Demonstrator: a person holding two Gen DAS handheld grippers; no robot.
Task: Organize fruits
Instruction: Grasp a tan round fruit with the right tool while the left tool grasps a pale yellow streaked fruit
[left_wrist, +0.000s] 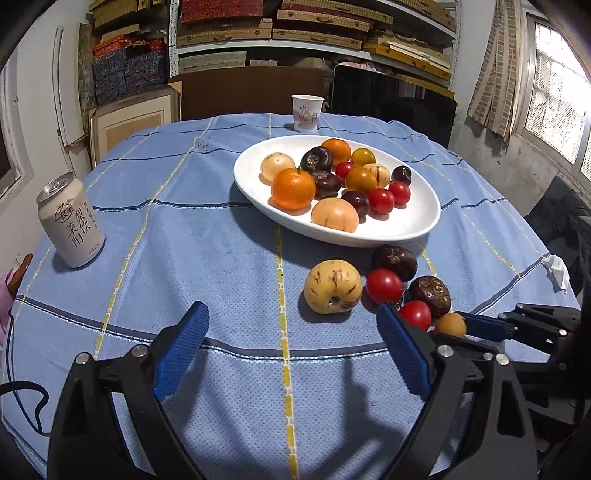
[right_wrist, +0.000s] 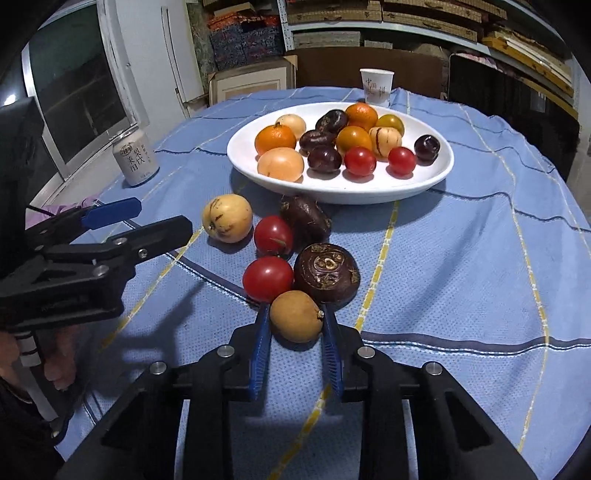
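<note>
1. Grasping is the step in hand: in the right wrist view the right hand-held gripper (right_wrist: 296, 320) sits at lower centre with its blue pads on either side of a small tan fruit (right_wrist: 295, 315). The pads look pressed against its flanks, so I judge it gripped, though it seems not yet lifted off the blue checked worktop (right_wrist: 461, 258).
2. Left hand-held gripper (left_wrist: 291, 325), at the bottom of the left wrist view, is spread wide with nothing between its fingers; bare cloth lies in the gap.
3. Loose fruit lies mid-frame just above the tan one: two red tomatoes (right_wrist: 267, 277) (right_wrist: 273, 235), a dark water chestnut (right_wrist: 327, 274) touching the near tomato, a second dark one (right_wrist: 306, 220) behind, and a yellow speckled melon-like fruit (right_wrist: 227, 218) to the left.
4. White plate (right_wrist: 369, 190), upper centre, already holds oranges, tomatoes and dark fruits; its near right part has free room.
5. Next move, as I judge it: raise the tan fruit clear without nudging the tomato and chestnut beside it, carry it over the plate rim, and release low so nothing rolls.
</note>
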